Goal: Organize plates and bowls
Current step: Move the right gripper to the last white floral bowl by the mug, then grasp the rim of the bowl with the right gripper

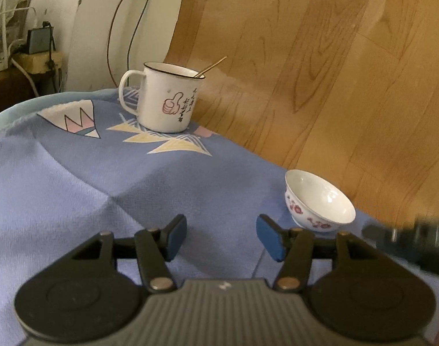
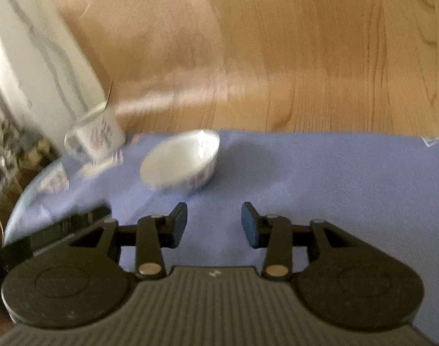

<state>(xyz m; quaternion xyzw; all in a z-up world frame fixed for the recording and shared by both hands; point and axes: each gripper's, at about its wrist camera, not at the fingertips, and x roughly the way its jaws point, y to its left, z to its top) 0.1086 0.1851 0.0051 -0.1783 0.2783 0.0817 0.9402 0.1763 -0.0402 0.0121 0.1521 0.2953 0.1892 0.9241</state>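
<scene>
Bowl [image 1: 320,201] sits near the blue cloth's [image 1: 104,187] edge; both grippers' jaws spread, pinching nothing.

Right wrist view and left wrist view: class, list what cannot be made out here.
- White enamel mug, right wrist view: motion blur smears its print.
- Thin golden utensil, left wrist view: lower end hidden inside the mug.
- White floral porcelain bowl, right wrist view: pattern blurred.
- Dark object, left wrist view: blurred, cut off by the edge.

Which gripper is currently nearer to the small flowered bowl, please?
Probably the right, though it is close. The bowl sits just ahead of the right gripper, slightly to its left. From the left gripper, it lies off to the right, beyond the fingertip.
</scene>
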